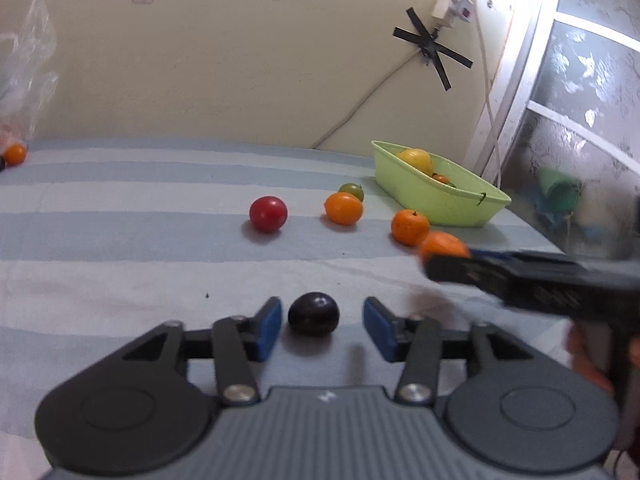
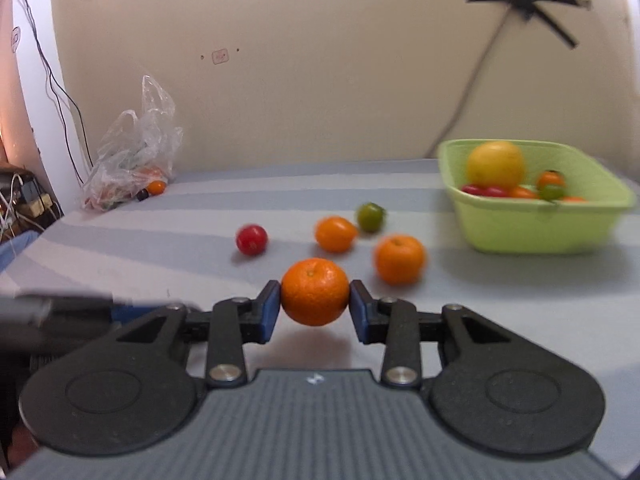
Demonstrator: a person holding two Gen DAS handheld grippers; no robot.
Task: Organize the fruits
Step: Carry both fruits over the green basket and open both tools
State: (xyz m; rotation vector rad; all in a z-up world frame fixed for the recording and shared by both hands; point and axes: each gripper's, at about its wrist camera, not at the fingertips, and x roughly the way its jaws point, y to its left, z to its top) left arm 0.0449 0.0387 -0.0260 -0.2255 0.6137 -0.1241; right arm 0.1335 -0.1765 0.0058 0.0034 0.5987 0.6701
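Note:
A dark plum [image 1: 314, 314] lies on the striped cloth between the fingers of my left gripper [image 1: 320, 326]. The left pad is close to it, the right pad stands well apart, so the gripper is open. My right gripper [image 2: 315, 306] is shut on a mandarin [image 2: 315, 291], held just above the cloth with a shadow beneath. In the left wrist view that gripper comes in from the right, blurred, with the mandarin [image 1: 442, 244] at its tip. A light green basket [image 2: 520, 232] at the back right holds a yellow fruit [image 2: 495, 165] and several small tomatoes.
Loose on the cloth are a red tomato [image 2: 251, 239], an orange tomato [image 2: 335, 233], a green tomato [image 2: 370, 217] and a second mandarin [image 2: 399, 259]. A clear plastic bag [image 2: 132, 160] with a small orange fruit [image 2: 156, 187] beside it sits at the back left. The wall is close behind.

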